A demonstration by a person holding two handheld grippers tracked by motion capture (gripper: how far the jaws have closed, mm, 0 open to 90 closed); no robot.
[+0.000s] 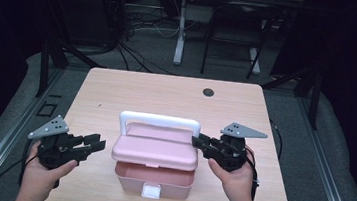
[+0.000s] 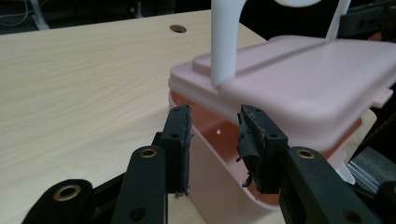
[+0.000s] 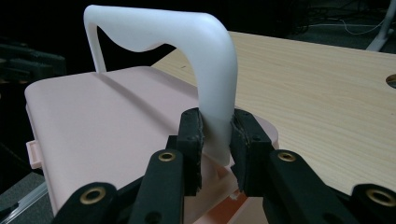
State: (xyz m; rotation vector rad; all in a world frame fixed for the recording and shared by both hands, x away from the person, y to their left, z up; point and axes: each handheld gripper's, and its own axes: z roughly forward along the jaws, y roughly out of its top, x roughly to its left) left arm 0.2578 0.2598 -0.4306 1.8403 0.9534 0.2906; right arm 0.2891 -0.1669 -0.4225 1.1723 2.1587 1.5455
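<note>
Pink box with white handle held at the handle by the right gripper, left gripper free beside it.

The pink box (image 1: pixel 155 161) sits on the wooden table (image 1: pixel 117 89), toward the near edge, its lid (image 1: pixel 157 147) tilted up off the base so a gap shows at the front. The right gripper (image 1: pixel 196 141), at 3 o'clock of the box, is clamped on the right leg of the white handle (image 1: pixel 160 122); in the right gripper view its pads press on both sides of that leg (image 3: pixel 215 116). The left gripper (image 1: pixel 98 146), at 9 o'clock, stands just beside the box with jaws apart and nothing between them. A round hole (image 1: pixel 208 92) lies at 12 o'clock on the table.
</note>
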